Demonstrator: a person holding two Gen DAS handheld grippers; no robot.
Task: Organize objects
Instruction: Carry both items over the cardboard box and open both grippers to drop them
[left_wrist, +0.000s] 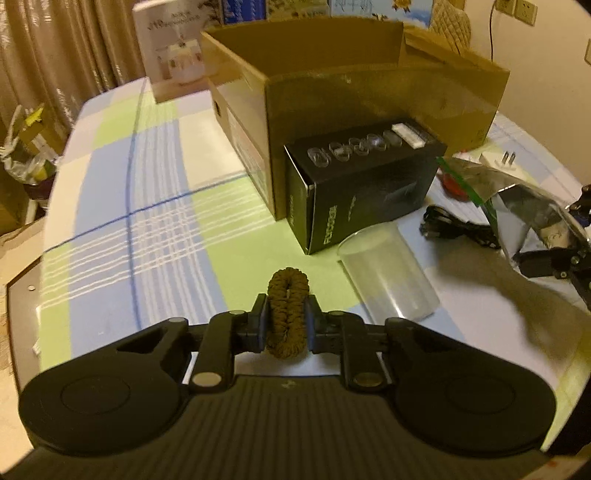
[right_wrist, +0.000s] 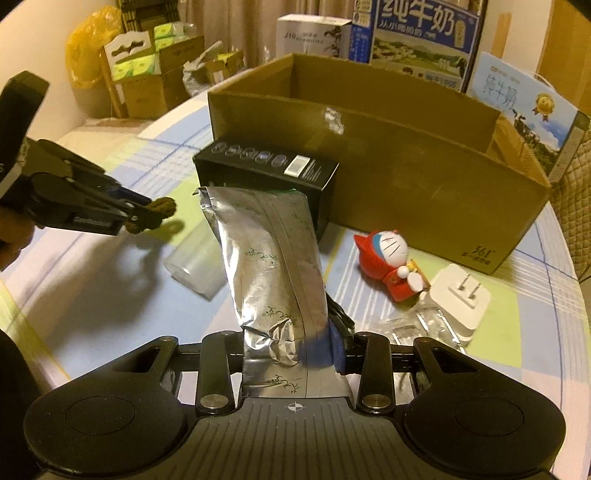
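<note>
**Both jaws loaded in front of the open carton**

You are holding your left gripper (left_wrist: 286, 317) above the checked tabletop (left_wrist: 147, 206), and its jaws are pinching a brown braided hair tie (left_wrist: 287, 317) that is standing upright between the pads. In the right wrist view that same gripper is showing at the left edge, with the tie sticking out past its tips.

Your right gripper (right_wrist: 291, 347) is clamping the lower end of a silver foil pouch (right_wrist: 269, 266), and the pouch is rising from the jaws and leaning toward the black box (right_wrist: 266, 177). The right-hand blue pad is pressing against the pouch's edge.

The black box is sitting on the tabletop, touching the front wall of the open cardboard carton (left_wrist: 369, 92). A clear plastic cylinder (left_wrist: 388, 273) is lying on its side just beside the black box, between the two grippers.

To the right of the pouch, a red and blue cat figurine (right_wrist: 388, 262) is lying near the carton's front wall. A white plug adapter (right_wrist: 458, 295) is lying just beside the figurine with its prongs up, and crumpled clear packaging (right_wrist: 424, 328) is lying by it. A black cable (left_wrist: 458, 229) is lying on the tabletop near the pouch.
</note>
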